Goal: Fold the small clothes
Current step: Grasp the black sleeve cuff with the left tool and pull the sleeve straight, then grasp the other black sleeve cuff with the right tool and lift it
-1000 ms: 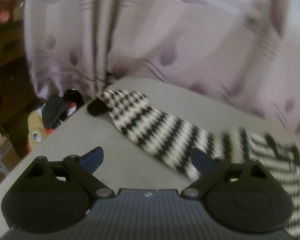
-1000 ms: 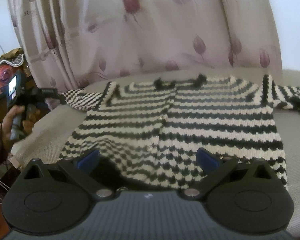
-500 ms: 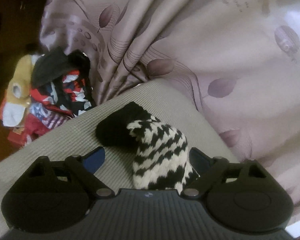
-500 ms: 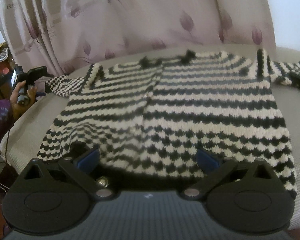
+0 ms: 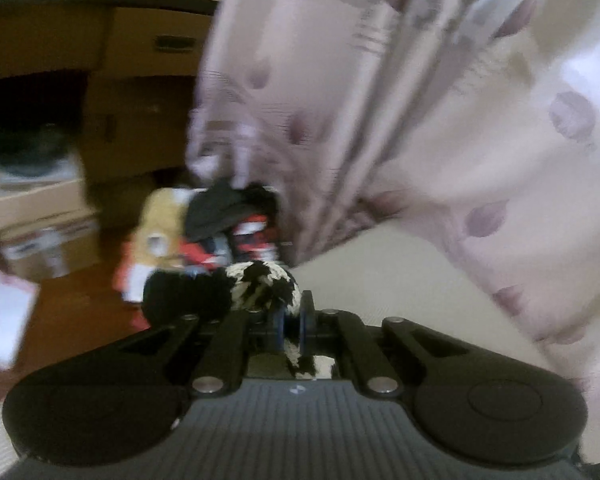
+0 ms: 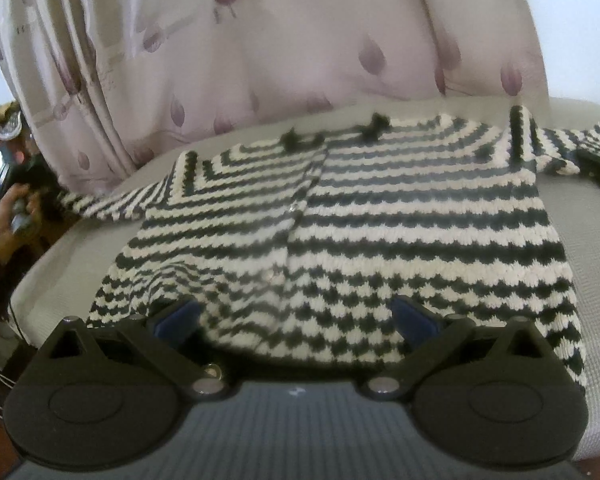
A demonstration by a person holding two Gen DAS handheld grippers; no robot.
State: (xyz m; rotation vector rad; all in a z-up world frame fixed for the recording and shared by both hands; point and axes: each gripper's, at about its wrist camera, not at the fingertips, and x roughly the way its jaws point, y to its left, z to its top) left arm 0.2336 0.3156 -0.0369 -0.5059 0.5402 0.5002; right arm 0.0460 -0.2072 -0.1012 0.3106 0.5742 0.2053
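A black-and-white striped knit cardigan (image 6: 360,240) lies flat, front up, on a grey cushioned surface (image 6: 580,248). Its left sleeve (image 6: 100,204) stretches out to the left, where the left gripper (image 6: 24,184) holds its end. In the left wrist view my left gripper (image 5: 293,320) is shut on the sleeve cuff (image 5: 260,284), whose black end bulges out to the left of the fingers. My right gripper (image 6: 296,316) is open, its fingers spread over the cardigan's bottom hem, holding nothing.
A pale curtain with purple leaf prints (image 6: 280,60) hangs right behind the surface. A heap of coloured clothes (image 5: 220,236) lies off the left edge, with cardboard boxes (image 5: 40,216) beyond on the floor. The right sleeve (image 6: 580,152) lies at the far right.
My left gripper closed on the sleeve cuff that lay between its open fingers, and has swung left. My right gripper moved slightly closer over the hem, still open.
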